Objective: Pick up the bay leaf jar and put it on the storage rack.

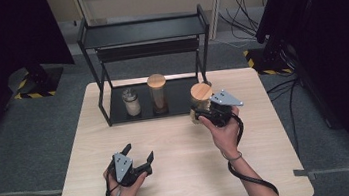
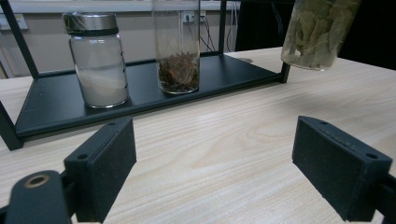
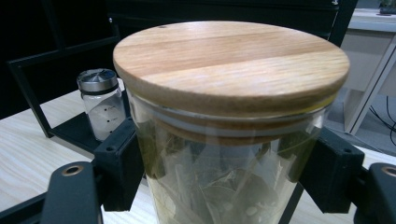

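Two grippers over the table [image 1: 182, 177]. Right gripper [image 1: 203, 112] has its jaws clamped on the bay-leaf jar [image 1: 200, 101], glass body squeezed just under the wooden lid [image 3: 231, 63]. The left gripper view shows the jar's base clear of the tabletop, off the right end of the black rack [image 1: 104, 36], toward the table's right edge. Left gripper [image 1: 139, 155] sits near the front edge, left of centre, jaws wide apart with nothing between the pads [image 2: 105, 172]. On the rack's bottom shelf: metal-lidded jar of white powder [image 2: 97, 60] at left, tall star anise jar [image 2: 177, 51] just beside it.
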